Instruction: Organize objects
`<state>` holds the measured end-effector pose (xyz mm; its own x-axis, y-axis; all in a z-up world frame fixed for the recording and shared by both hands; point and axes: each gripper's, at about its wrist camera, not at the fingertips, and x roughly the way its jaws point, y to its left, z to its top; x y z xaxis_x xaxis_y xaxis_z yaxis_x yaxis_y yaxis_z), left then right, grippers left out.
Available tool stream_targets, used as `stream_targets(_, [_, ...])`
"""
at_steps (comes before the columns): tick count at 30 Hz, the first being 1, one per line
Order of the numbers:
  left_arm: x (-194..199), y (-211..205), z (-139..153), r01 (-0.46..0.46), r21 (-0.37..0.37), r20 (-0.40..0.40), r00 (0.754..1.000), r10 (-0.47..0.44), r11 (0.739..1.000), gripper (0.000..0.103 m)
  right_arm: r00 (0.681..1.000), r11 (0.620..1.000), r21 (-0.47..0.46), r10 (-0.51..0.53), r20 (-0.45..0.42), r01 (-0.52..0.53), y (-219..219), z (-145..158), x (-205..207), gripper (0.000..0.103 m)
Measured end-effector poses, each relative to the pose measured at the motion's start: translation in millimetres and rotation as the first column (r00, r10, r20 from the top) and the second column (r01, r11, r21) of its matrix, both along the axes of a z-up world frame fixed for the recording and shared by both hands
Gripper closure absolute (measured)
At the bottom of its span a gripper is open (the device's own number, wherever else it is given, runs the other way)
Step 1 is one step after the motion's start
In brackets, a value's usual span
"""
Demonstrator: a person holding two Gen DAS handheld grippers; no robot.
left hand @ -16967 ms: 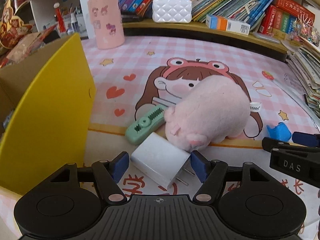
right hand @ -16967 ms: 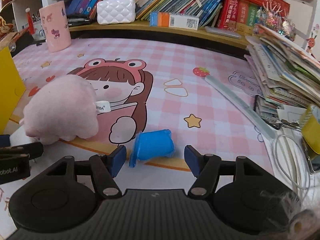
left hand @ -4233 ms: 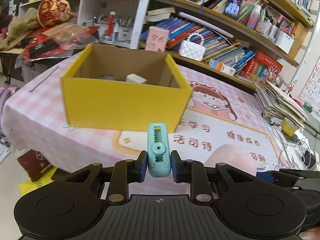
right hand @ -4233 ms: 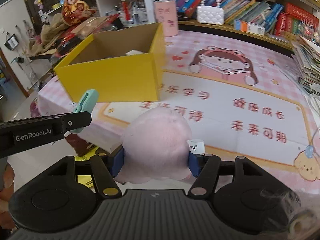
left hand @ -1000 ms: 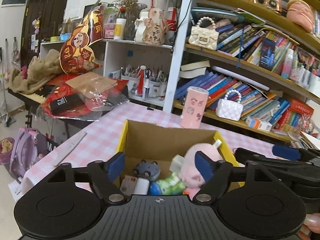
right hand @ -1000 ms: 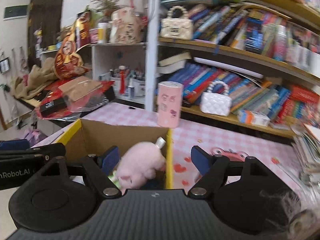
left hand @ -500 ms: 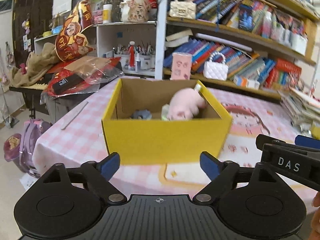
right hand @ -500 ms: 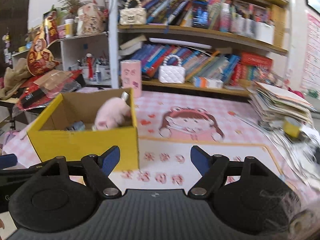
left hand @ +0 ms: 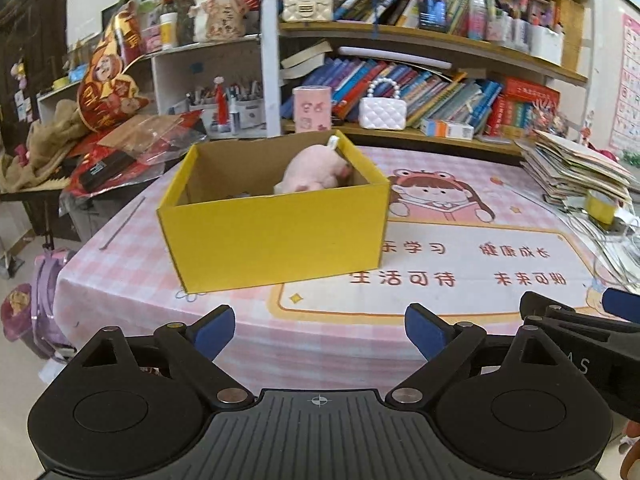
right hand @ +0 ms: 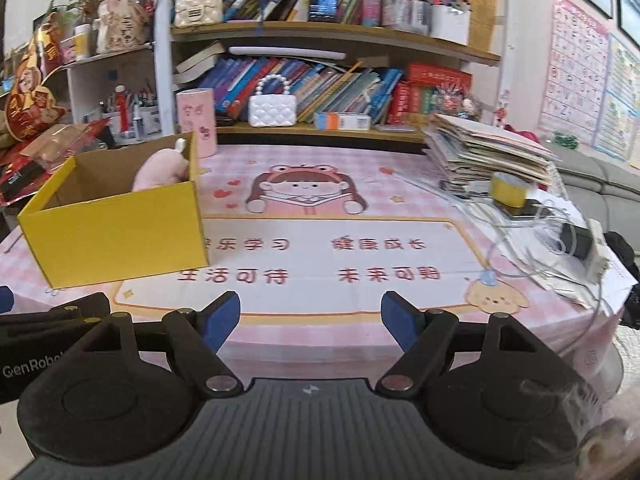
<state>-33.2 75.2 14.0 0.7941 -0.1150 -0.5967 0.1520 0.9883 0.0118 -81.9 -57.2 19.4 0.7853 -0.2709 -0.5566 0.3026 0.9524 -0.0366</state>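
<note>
1. Gaping wide with nothing between its jaws, the left gripper (left hand: 319, 330) has just been opening.
2. Right gripper (right hand: 310, 316) spread, empty too.
3. Pink plush toy (left hand: 314, 172) lies inside the yellow box (left hand: 276, 236) near the table's (left hand: 360, 340) left edge.

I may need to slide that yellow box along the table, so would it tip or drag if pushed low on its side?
The yellow box sits flat on the tablecloth and looks wider than tall, so it probably slides rather than tips. Its cardboard walls may flex. The pink plush inside likely adds little weight.
</note>
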Motion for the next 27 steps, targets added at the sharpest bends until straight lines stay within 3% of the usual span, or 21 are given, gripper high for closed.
stream_targets(12, [-4.3,-19.3,-3.0,0.009,0.05,-0.02,1.0,-0.008,0.999,0.009,0.998,0.998,-0.016,-0.06,-0.015,0.06,-12.9,-0.4,-11.4,0.022])
stream_targets(27, [-1.3,-22.2,-3.1,-0.006,0.055,-0.027,1.0,0.007,0.998,0.008,0.996,0.996,-0.031,-0.087,-0.038,0.085,-17.2,-0.4,-4.8,0.016])
